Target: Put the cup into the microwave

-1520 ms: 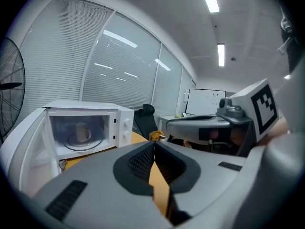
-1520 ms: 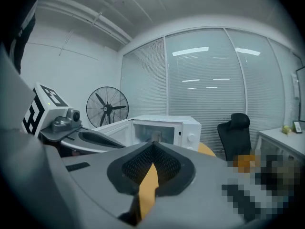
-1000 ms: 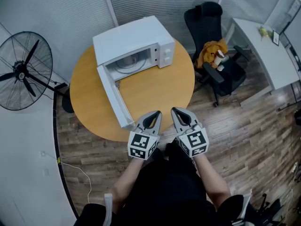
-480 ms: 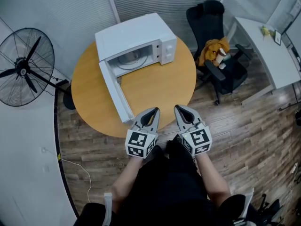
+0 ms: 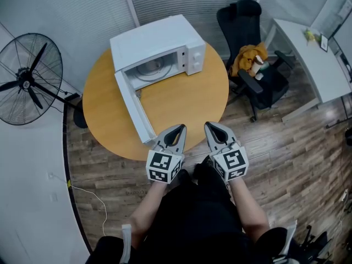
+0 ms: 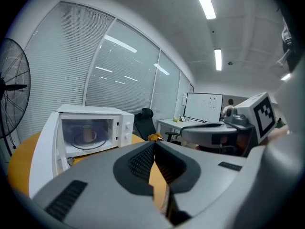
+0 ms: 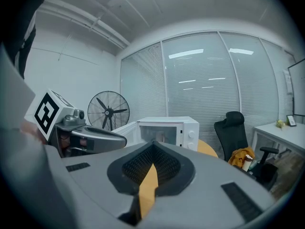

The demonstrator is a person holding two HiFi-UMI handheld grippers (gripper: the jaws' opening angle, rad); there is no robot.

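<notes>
The white microwave [image 5: 159, 40] stands at the back of the round wooden table [image 5: 187, 100], its door [image 5: 135, 106] swung wide open toward me. A pale cup [image 6: 87, 133] sits upright on the glass turntable inside the microwave, clearest in the left gripper view. My left gripper [image 5: 179, 128] and right gripper [image 5: 212, 125] hover side by side over the table's near edge, well short of the microwave. Both are shut with nothing in them. In each gripper view, the left gripper [image 6: 155, 143] and the right gripper [image 7: 153, 144] have their jaws meeting at the tips.
A standing fan [image 5: 27, 78] is at the left. A black office chair [image 5: 247, 32] with a yellow cloth [image 5: 248, 56] stands to the right of the table, with a white desk [image 5: 308, 59] beyond it. A thin cable [image 5: 93, 199] lies on the wooden floor.
The head view has shifted slightly, so the microwave sits a little higher in the picture. Both grippers stay shut at the table's near edge.
</notes>
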